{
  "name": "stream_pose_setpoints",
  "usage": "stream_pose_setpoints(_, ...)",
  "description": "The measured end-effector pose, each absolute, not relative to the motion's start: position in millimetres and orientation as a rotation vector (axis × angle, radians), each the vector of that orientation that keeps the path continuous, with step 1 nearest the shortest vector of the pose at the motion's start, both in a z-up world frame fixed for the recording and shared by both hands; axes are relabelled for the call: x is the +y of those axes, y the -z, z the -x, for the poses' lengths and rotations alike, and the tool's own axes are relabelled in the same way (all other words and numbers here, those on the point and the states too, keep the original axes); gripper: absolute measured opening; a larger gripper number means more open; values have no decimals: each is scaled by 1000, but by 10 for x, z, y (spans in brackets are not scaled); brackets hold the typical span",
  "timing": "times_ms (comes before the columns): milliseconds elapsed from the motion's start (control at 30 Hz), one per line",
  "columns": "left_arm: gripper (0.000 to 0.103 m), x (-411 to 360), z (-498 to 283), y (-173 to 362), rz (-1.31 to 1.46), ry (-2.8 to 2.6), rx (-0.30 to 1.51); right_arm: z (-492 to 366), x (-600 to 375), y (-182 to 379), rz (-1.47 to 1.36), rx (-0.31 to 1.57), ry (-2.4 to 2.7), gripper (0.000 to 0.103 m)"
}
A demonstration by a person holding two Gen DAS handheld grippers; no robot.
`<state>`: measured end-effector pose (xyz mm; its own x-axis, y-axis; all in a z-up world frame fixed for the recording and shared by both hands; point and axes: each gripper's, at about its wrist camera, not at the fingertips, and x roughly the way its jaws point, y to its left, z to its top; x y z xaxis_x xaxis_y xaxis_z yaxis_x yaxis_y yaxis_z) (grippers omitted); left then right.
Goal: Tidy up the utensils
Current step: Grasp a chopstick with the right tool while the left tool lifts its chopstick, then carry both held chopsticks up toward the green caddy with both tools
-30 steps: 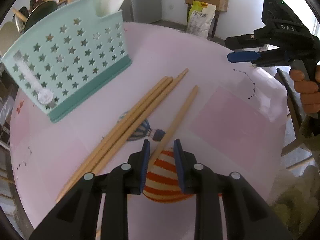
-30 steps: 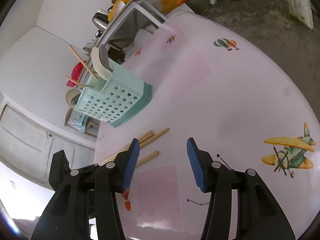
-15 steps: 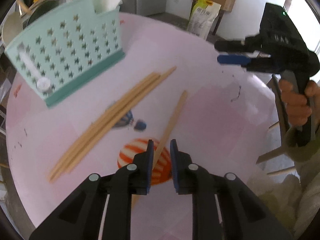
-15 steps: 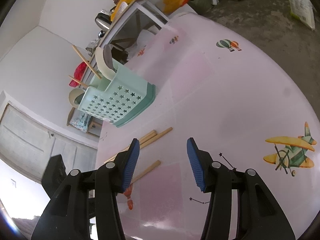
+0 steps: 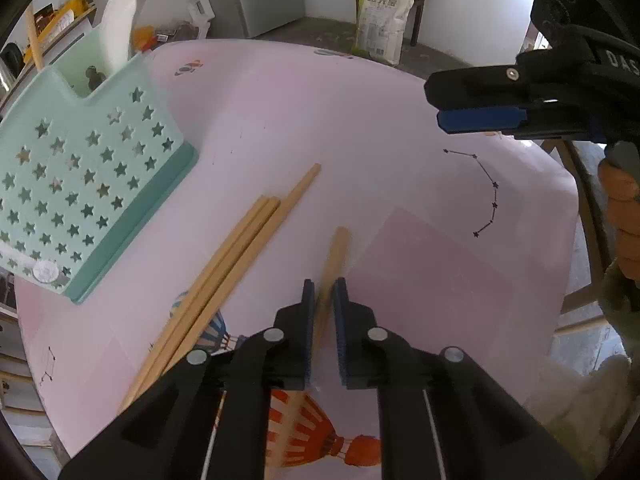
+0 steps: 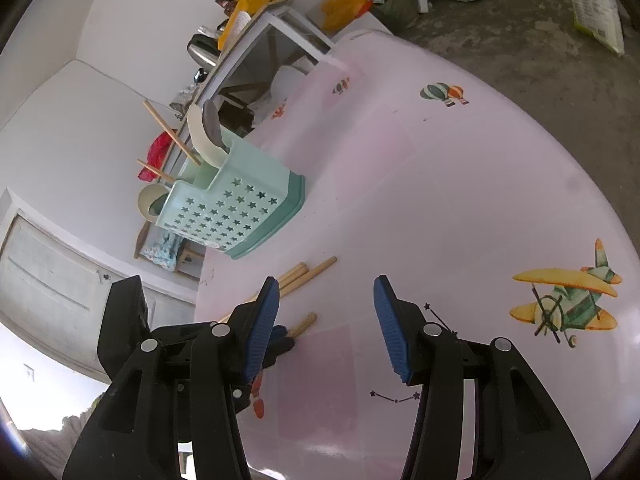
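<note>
A single wooden chopstick [image 5: 337,248] lies on the pink round table [image 5: 360,120]. My left gripper [image 5: 323,286] is closing on its near part, and the blue pads touch it on both sides. Three more chopsticks [image 5: 240,248] lie side by side just to its left. A mint star-holed utensil holder [image 5: 80,184] stands at the left, with a pale spoon [image 6: 200,136] and chopsticks upright in its back compartment. My right gripper [image 6: 326,292] hovers open above the table with nothing between its fingers. In the left wrist view it hangs at the upper right.
The table's far edge curves toward a bare concrete floor. A rice bag [image 5: 380,20] and a cardboard box stand beyond it. A cluttered shelf rack [image 6: 256,40] stands behind the holder. A person's hand [image 5: 620,216] holds the right gripper's handle.
The left jaws narrowed from well apart to tight against the single chopstick, and the gripper slid forward along it. The right gripper has stayed in place, still open.
</note>
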<state>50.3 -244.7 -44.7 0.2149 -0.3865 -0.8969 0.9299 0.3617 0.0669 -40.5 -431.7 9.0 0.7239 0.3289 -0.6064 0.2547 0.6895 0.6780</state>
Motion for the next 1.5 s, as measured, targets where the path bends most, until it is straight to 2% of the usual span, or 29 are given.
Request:
stream_pose_setpoints(200, 6, -2392, -592, 360, -626, 1027, 963, 375, -4277, -137, -808, 794, -43, 48)
stream_pose_setpoints(500, 6, -1749, -892, -66, -358, 968, 926, 161, -3976, -122, -746, 874, -60, 45)
stream_pose_setpoints(667, 6, -1190, -1067, -311, -183, 842, 856, -56, -3574, -249, -514, 919, -132, 43)
stream_pose_setpoints(867, 6, -299, -1287, -546, 66, 627, 792, -347, -2680, -353, 8, 929, -404, 39)
stream_pose_setpoints(1033, 6, 300, -1329, -639, 193, 475, 738, -453, -2047, -264, 350, 900, -631, 31)
stream_pose_setpoints(1333, 6, 672, -1396, -527, 269, 414, 734, -801, -1545, 5, 583, 937, -775, 19)
stream_pose_setpoints(1500, 6, 686, -1438, -442, 285, 423, 744, -863, -1519, 72, 641, 962, -779, 18)
